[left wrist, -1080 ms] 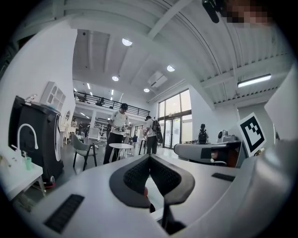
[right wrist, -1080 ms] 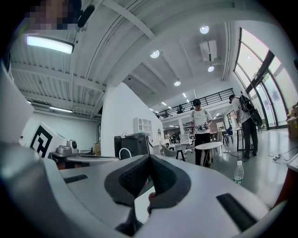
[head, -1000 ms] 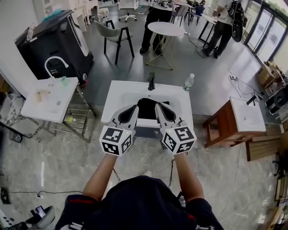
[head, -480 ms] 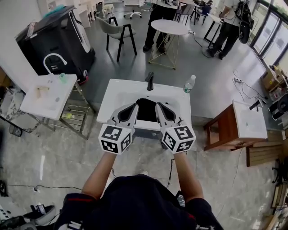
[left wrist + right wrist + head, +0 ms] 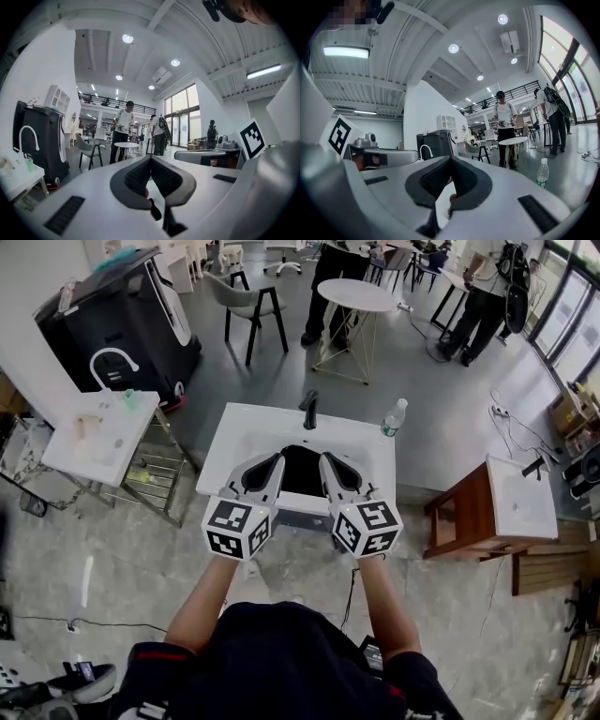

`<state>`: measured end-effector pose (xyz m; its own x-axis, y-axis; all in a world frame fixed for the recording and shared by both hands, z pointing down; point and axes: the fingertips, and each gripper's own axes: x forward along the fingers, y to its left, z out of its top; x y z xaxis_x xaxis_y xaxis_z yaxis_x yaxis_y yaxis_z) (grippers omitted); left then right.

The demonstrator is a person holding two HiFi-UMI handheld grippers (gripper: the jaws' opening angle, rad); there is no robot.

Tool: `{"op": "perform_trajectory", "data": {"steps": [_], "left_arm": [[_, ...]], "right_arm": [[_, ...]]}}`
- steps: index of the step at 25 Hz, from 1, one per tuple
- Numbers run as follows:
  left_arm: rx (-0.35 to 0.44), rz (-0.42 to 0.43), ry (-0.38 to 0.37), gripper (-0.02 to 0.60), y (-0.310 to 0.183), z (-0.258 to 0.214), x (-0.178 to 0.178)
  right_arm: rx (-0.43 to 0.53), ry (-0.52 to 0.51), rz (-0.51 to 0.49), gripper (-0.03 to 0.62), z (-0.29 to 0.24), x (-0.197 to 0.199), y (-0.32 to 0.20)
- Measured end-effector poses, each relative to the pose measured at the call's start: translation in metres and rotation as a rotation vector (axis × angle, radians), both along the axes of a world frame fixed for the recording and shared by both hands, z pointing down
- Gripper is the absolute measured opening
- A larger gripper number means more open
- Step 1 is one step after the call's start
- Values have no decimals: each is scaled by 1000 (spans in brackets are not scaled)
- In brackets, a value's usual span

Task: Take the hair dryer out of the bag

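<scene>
left tongs [image 5: 271, 467]: clenched, pads pressed together, nothing between them. right tongs [image 5: 329, 466]: the same, pads together and empty. both are held level and side by side, tips pointing to 12 o'clock, marker cubes toward the person's body.

black bag [image 5: 302, 471]: lies in the basin of the white washbasin worktop [image 5: 246, 427], directly between the two tongs. left tongs are at its 9 o'clock, right tongs at its 3 o'clock. cannot tell whether either tip touches the bag. hair dryer: not seen in any view, only the dark bag shows.

on the worktop: black faucet [image 5: 308, 409] at 12 o'clock of the bag, upright water bottle [image 5: 394, 417] at 2 o'clock near the far right corner.

further out: a second small white basin stand [image 5: 94, 442] at 9 o'clock, a tall black cabinet [image 5: 117, 320] at 10 o'clock, a wooden stand with a white top [image 5: 506, 502] at 3 o'clock. a round white table [image 5: 357, 296] and a grey chair [image 5: 246, 302] are at 12 o'clock, with people standing beyond them.
</scene>
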<state>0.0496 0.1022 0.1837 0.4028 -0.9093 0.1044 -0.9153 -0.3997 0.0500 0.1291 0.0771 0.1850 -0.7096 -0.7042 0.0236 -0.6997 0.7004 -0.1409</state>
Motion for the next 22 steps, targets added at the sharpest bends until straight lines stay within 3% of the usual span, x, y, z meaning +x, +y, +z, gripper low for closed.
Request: {"op": "perform_trajectory", "data": {"steps": [22], "left_arm": [[-7, -10, 27, 11, -81, 6, -44]], "right_arm": [[3, -14, -6, 34, -1, -44, -79]]}}
